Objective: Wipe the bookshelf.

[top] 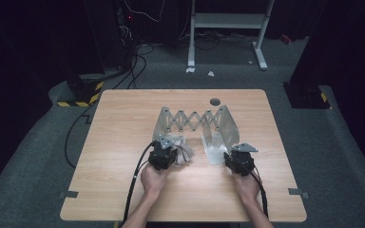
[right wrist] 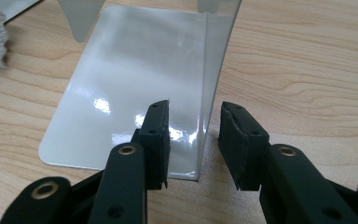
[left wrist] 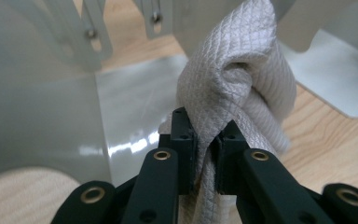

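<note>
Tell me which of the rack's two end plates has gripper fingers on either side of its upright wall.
The right end plate: the right gripper has its fingers either side of that plate's upright wall, not pressing. The left end plate stands free while the left gripper pinches the cloth.

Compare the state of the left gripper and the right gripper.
The left gripper is shut on the white quilted cloth; the right gripper stands open, straddling the upright wall of the shiny grey metal rack without pressing it. The left holds something soft, the right nothing. Both have black fingers.
</note>
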`<action>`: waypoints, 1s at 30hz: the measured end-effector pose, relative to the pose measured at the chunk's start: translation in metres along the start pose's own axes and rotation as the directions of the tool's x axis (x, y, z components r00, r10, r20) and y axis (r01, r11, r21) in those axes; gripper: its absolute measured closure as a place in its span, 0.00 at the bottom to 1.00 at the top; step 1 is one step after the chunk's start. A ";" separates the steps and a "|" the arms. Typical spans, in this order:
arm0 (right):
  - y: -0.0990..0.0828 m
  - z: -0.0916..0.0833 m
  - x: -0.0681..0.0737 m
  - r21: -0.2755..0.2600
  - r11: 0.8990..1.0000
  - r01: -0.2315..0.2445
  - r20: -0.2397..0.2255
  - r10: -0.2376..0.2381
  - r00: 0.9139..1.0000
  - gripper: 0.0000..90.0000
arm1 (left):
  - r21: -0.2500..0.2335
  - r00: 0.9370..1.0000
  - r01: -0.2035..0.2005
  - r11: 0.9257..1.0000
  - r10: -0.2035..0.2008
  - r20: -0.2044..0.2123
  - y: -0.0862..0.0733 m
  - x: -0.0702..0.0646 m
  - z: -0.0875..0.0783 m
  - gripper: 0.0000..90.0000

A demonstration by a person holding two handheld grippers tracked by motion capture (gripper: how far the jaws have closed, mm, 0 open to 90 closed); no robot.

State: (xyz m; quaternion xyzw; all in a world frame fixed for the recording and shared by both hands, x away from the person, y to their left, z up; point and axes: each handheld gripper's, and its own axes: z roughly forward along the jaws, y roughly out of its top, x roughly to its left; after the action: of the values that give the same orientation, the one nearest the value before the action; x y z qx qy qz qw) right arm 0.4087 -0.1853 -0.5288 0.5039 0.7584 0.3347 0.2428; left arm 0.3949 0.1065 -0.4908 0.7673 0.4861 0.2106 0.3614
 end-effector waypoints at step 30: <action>0.000 0.000 0.003 -0.003 0.999 0.032 -0.003 -0.032 0.999 0.82 | -0.109 0.998 0.054 0.993 -0.049 0.049 0.055 0.009 -0.029 0.90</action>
State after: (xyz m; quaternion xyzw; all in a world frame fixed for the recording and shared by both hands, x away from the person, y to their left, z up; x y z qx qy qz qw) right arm 0.4071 -0.1823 -0.5287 0.4910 0.7661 0.3327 0.2477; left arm 0.4120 0.1096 -0.4304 0.7381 0.4850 0.2096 0.4196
